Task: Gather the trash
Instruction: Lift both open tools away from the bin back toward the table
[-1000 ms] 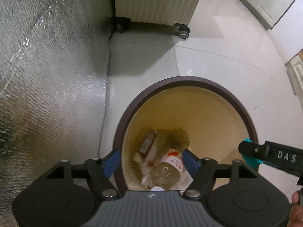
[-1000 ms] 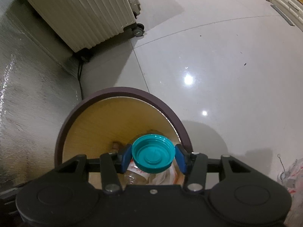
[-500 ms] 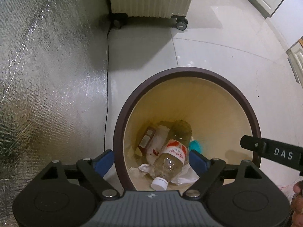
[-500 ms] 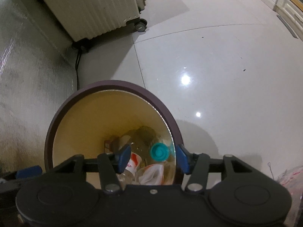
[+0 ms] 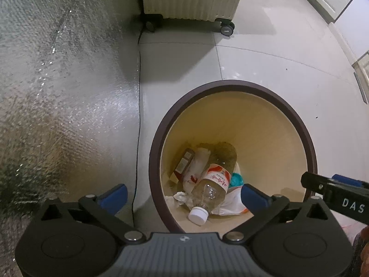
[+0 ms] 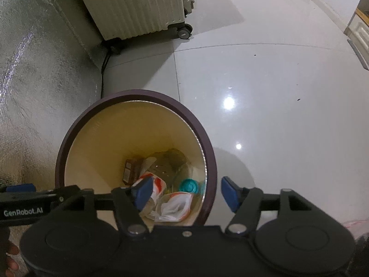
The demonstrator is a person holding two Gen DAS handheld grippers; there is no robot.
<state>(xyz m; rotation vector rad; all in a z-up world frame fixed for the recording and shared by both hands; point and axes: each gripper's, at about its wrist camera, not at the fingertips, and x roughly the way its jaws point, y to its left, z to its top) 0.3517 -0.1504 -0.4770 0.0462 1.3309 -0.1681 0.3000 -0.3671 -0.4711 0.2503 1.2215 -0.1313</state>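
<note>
The trash lies at the bottom of the round bin, whose dark brown rim rings a smooth cream inner wall: a clear plastic bottle with a red-and-white label and a white screw cap lies on its side, a teal lid sits just beside it, a crumpled white and orange plastic bag lies under them, and a small brown carton leans by the wall. Your left gripper hangs over the near rim pointing steeply down; its jaws are opening, already spread very wide, with nothing between the blue pads, one pad outside the bin and one over it. Your right gripper hovers over the bin's other side, its jaws opening too and empty, one blue pad over the trash and one beyond the rim. The bin stands on a glossy pale tiled floor. A quilted silver foil sheet lies alongside it, and a ribbed cream suitcase on black wheels stands further off.
</note>
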